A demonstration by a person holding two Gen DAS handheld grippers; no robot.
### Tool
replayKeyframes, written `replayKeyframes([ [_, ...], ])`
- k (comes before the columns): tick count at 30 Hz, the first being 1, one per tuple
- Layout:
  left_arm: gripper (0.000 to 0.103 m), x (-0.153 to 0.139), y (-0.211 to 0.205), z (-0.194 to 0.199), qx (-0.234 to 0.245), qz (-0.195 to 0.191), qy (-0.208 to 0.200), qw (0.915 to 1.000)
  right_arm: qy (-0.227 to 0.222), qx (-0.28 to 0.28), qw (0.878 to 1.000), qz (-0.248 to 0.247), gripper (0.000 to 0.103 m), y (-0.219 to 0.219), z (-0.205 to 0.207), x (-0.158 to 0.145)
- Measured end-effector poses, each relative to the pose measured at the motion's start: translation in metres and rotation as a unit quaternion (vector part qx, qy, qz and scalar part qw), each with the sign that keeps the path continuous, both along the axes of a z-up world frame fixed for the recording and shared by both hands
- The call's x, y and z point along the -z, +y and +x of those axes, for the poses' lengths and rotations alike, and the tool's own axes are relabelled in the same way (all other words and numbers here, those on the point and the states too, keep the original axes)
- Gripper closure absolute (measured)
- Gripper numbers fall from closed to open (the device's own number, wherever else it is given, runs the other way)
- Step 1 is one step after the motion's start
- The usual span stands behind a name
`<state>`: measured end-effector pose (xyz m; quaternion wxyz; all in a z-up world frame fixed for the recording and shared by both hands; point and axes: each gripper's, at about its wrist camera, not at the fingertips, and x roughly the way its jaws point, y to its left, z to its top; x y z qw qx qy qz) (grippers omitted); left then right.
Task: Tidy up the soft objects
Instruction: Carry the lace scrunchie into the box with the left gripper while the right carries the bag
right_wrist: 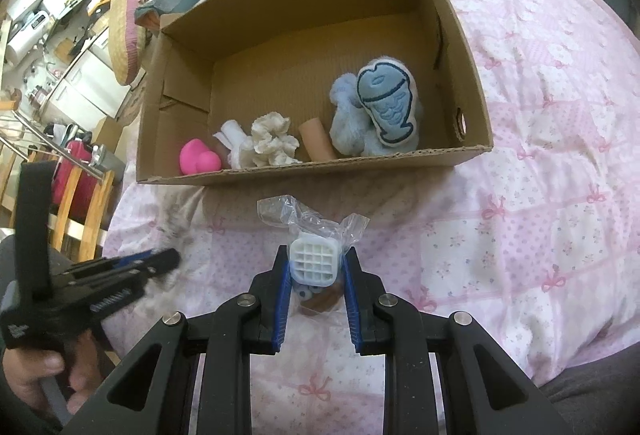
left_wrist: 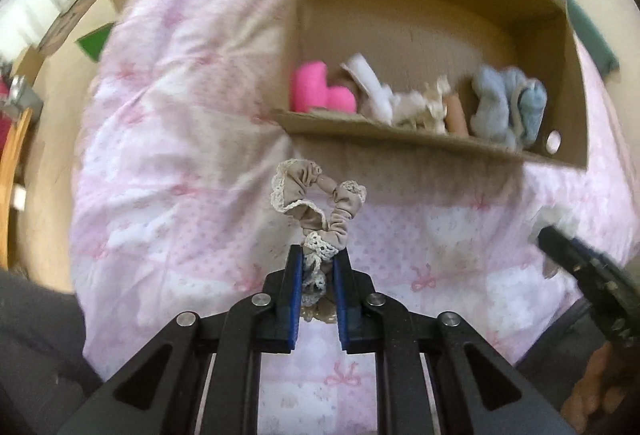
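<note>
Scrunchie (left_wrist: 320,211) clamped in nearly closed left gripper (left_wrist: 319,255), bagged white toy (right_wrist: 314,261) pinched in right gripper (right_wrist: 316,255)

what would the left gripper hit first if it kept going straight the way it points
Probably the pink quilt just short of the cardboard box; the left gripper points steeply down with a beige scrunchie in its fingers. Depth is unclear.
</note>
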<state>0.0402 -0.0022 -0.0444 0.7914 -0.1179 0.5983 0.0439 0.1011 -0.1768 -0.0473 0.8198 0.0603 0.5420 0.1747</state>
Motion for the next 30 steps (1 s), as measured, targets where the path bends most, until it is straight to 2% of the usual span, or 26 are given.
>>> replayKeyframes([
  [3,0.09,-0.026,0.016,-0.015,-0.029,0.001,-0.032,0.9991,-0.016,-0.003,1.0,-0.008,0.077,0.002,-0.003,-0.005],
  [7,0.09,-0.048,0.026,-0.021,-0.043,0.019,-0.074,0.9962,-0.053,-0.007,0.999,-0.009,0.077,0.002,-0.01,-0.02],
  [11,0.09,-0.075,0.033,-0.017,-0.04,0.05,-0.128,0.9897,-0.095,-0.014,0.995,0.002,0.077,0.003,-0.013,-0.044],
  [18,0.09,-0.112,0.037,0.009,-0.017,0.064,-0.186,0.9804,-0.15,-0.01,0.988,0.041,0.077,-0.005,-0.002,-0.084],
  [25,0.09,-0.124,0.026,0.052,0.018,0.045,-0.214,0.9756,-0.173,-0.008,0.983,0.069,0.077,-0.012,0.033,-0.103],
  [30,0.09,-0.109,0.012,0.079,0.051,0.059,-0.22,0.9725,-0.17,0.009,0.983,0.065,0.077,-0.018,0.058,-0.089],
])
